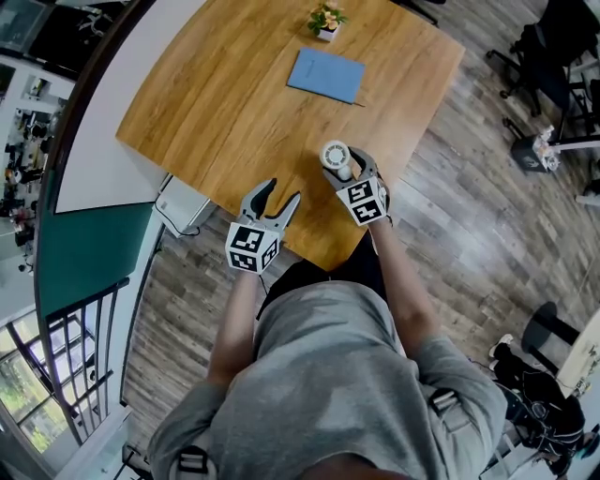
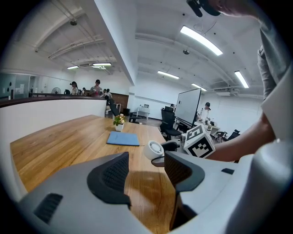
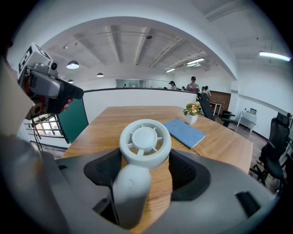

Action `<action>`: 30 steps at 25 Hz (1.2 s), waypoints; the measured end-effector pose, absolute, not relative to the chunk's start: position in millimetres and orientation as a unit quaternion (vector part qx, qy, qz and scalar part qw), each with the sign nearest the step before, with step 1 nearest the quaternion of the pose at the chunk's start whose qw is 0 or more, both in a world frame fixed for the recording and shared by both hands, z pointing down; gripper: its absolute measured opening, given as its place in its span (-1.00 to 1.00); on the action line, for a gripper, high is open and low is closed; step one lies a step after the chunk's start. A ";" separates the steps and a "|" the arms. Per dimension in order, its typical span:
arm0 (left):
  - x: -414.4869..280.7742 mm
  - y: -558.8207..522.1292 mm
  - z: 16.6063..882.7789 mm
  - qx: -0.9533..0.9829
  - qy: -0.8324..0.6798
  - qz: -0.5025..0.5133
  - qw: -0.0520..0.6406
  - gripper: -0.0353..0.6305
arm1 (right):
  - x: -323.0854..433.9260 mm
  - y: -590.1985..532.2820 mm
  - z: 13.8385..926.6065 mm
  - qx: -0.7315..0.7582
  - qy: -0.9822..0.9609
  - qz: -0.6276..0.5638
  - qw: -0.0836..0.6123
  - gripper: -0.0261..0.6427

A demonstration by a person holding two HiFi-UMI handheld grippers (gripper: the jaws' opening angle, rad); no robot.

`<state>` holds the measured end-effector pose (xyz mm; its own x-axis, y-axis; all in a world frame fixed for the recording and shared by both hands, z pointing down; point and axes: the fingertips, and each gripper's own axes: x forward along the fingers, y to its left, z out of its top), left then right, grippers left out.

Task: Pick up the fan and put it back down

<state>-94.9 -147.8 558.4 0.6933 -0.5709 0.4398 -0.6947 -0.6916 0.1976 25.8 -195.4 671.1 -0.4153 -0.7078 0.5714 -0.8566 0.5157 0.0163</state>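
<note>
Grip: right gripper (image 1: 349,178) is closed on the handle of the fan (image 3: 145,142), one pad on each side. The jaws stand wide around it, and the round head sits above them.
Fan position: held over the near edge of the worktop (image 1: 234,103). It appears clear of the surface, though the foot of the handle is hidden behind the jaws.
Free hand: left gripper (image 2: 147,172) has its jaws apart with nothing between them. It hangs beside the right gripper, apart from the fan.
Mid worktop: blue notebook (image 1: 325,75) lies flat, well beyond the fan.
Far edge: small potted plant (image 1: 326,19).
Step in hand: judged to be the lift, with the set-down to follow.
Method: keep the grip steady and the handle upright. Lower straight onto bare wood, and release only once the foot sits flat.
Risk: the head looks top-heavy, so a tilted release could topple the fan.
</note>
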 end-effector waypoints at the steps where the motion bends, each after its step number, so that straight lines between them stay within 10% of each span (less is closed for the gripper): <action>1: -96.6 -147.4 556.4 0.903 -0.352 0.173 0.175 -0.14 | 25.7 -195.4 666.4 0.474 -0.830 0.138 0.261 0.07; 30: -130.2 -171.1 471.1 0.897 -0.410 0.128 0.102 -0.14 | 24.2 -236.3 520.3 0.501 -0.843 0.049 0.191 0.07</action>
<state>-130.2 -171.1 471.1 0.6304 -0.7104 0.3131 -0.7624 -0.6425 0.0771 24.2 -236.3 520.3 -0.4251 -0.8253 0.3716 -0.8627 0.4937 0.1094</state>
